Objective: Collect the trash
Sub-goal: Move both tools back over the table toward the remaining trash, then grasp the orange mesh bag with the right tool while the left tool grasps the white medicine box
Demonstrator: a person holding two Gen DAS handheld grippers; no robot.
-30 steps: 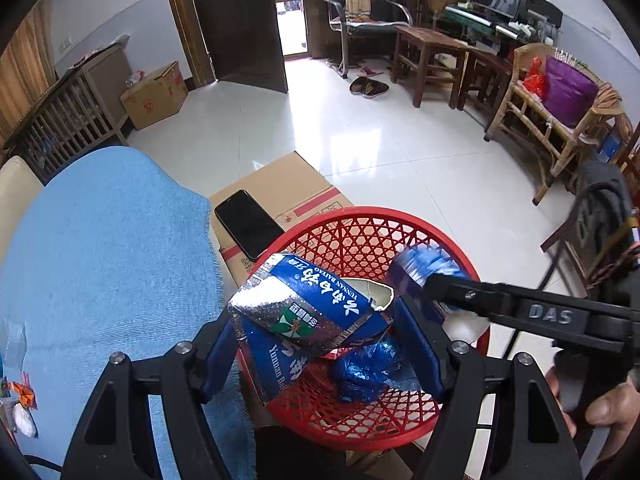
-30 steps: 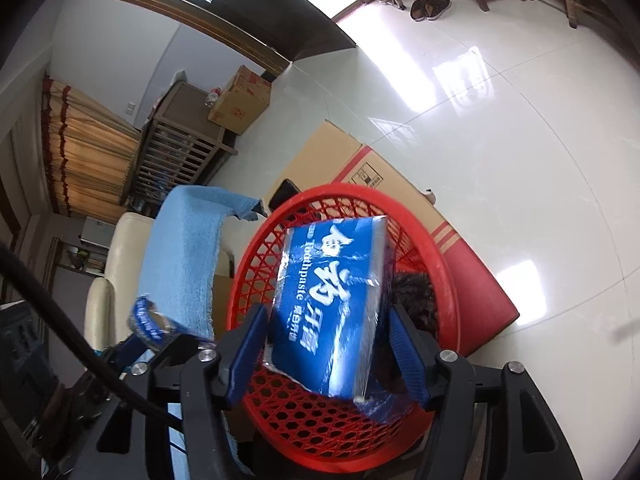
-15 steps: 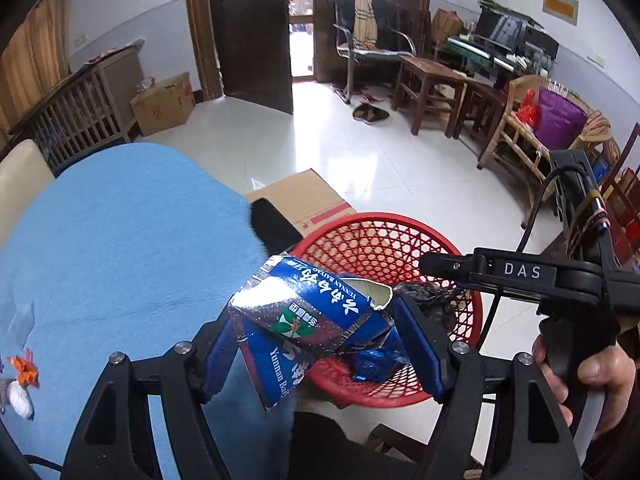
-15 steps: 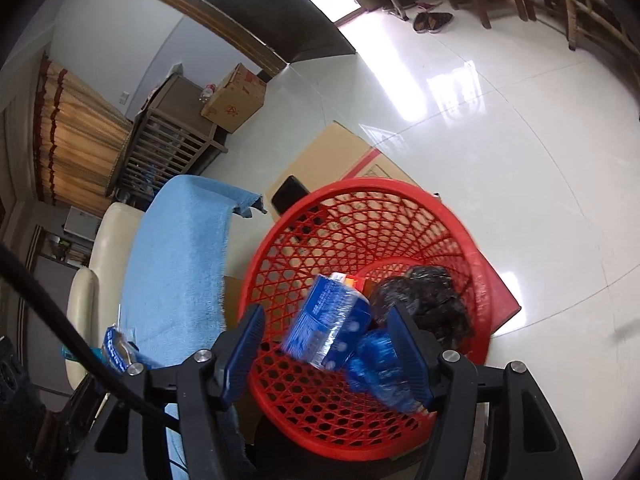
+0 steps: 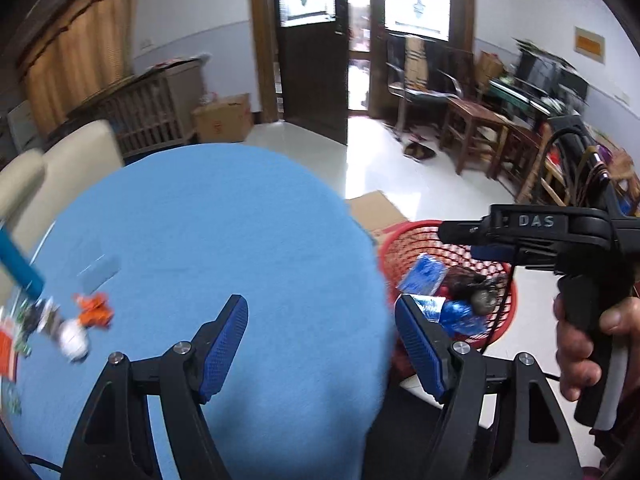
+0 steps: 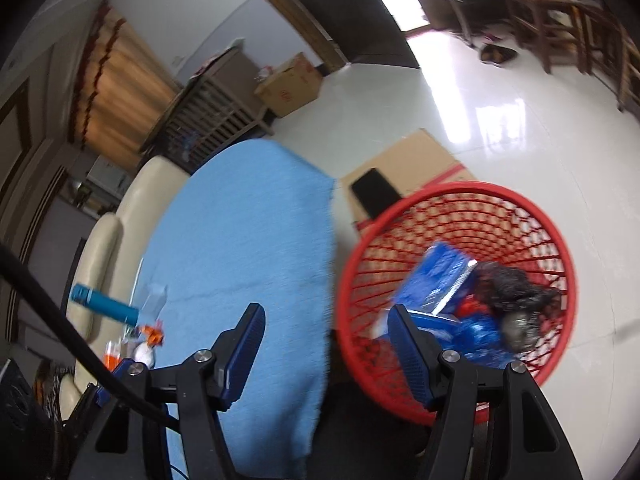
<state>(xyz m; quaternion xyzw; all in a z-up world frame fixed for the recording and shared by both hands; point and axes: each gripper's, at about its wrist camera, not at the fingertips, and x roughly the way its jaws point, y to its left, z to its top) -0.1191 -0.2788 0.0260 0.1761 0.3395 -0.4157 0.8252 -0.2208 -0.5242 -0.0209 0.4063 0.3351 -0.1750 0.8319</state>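
Observation:
My left gripper [image 5: 320, 304] is open and empty over the blue-clothed table [image 5: 208, 220], near its right edge. My right gripper [image 6: 325, 312] is also open and empty, between the table edge and the red mesh basket [image 6: 460, 190]. In the left wrist view the right gripper [image 5: 460, 236] hangs above the basket [image 5: 416, 225]. A blue toothpaste box [image 6: 440, 276], a torn blue carton [image 5: 428, 306] and a black bag [image 6: 508, 284] lie inside. An orange wrapper [image 5: 94, 310], a white ball [image 5: 74, 338] and a teal tube [image 5: 18, 264] sit at the table's left.
A cardboard box [image 6: 420, 160] with a black phone [image 6: 372, 196] on it stands behind the basket. A cream sofa [image 5: 60, 168] runs along the table's far left. A person's hand [image 5: 580, 360] grips the right tool. Wooden chairs and a doorway lie beyond the white floor.
The right gripper let its blue box fall into the basket, then the left let go of the torn carton. Both grippers have swung left from above the basket toward the table.

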